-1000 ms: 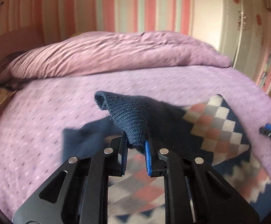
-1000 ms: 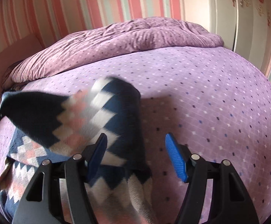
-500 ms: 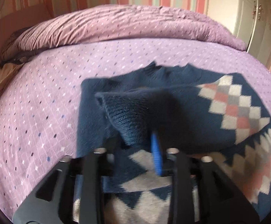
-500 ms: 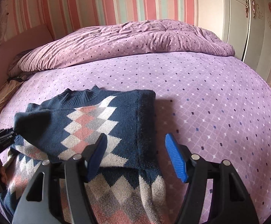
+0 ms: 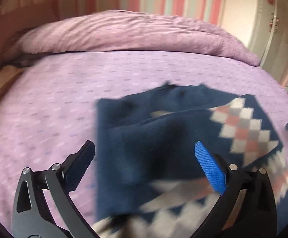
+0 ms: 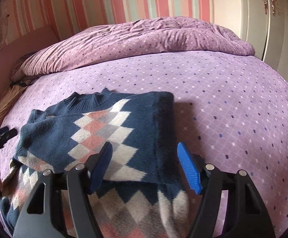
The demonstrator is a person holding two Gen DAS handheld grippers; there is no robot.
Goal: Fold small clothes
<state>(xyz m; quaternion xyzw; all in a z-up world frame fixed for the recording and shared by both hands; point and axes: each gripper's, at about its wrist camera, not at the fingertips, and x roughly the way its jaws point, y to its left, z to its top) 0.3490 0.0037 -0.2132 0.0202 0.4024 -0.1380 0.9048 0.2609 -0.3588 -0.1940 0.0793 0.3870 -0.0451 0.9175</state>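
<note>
L gripper (image 5: 144, 164) jaws opening wide, nothing pinched; sleeve (image 5: 154, 144) lies under them, on the body. R gripper (image 6: 144, 166) also opening a bit, empty, over the folded side edge. I'd lift both straight up so pads don't snag knit, then take the hem for the crosswise fold. Sweater (image 6: 108, 130) sits on purple bedspread (image 6: 233, 109), near my side: navy, pink/grey/white diamonds, both sides folded in, collar far.

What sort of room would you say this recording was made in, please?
Most likely a bedroom: a bed with a purple dotted sheet, a rumpled matching duvet at its far end, striped wallpaper and a white wardrobe.
</note>
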